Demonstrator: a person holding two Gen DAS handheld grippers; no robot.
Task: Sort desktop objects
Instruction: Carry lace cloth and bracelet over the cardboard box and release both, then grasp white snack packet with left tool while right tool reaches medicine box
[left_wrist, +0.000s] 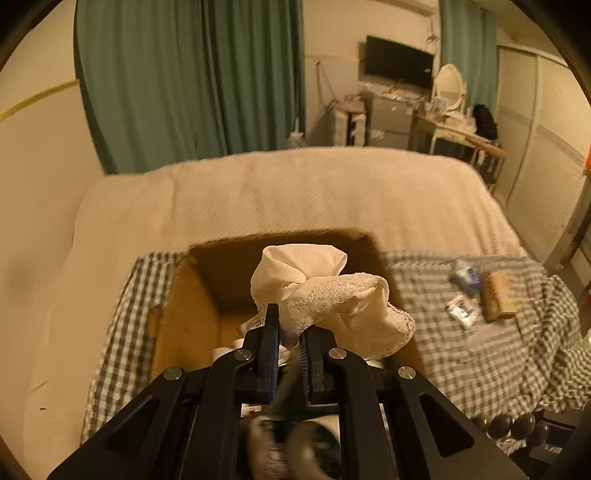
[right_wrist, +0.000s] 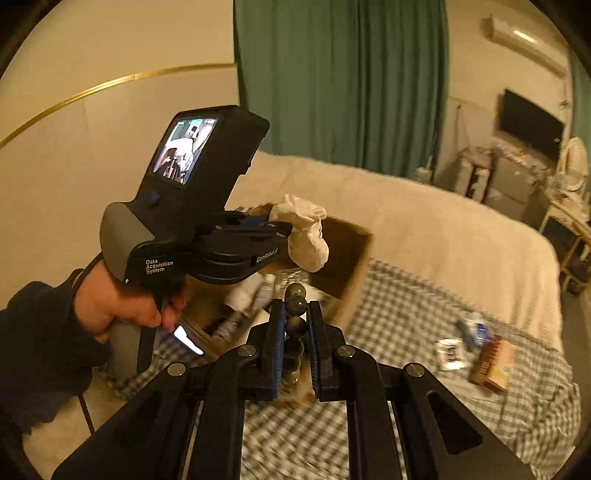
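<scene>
Fingers (left_wrist: 275, 321) of our left gripper (left_wrist: 290, 332) pinch a cloth (left_wrist: 325, 291), right ones (right_wrist: 314, 317) clamp beads (right_wrist: 295, 306); next we drop both into the box (left_wrist: 184, 295).

Dim warm indoor light; fisheye-bent edges; foreground perhaps motion-blurred.

Two matte black two-finger grippers, each on angular black linkage arms with slotted cut-outs and round silver screw heads at the pivots. Left gripper (left_wrist: 290, 325): flat black fingers lined with ribbed blue pads. Right gripper (right_wrist: 297, 317): same build, same blue pads. Seen from the right wrist camera, left unit's black and grey handle body, small lit screen, round blue button, white lettering "Data Acquisition System" and "GenRobot.AI", thin black cable below. Left hand (right_wrist: 122, 306) in a dark sleeve (right_wrist: 37, 350).
</scene>
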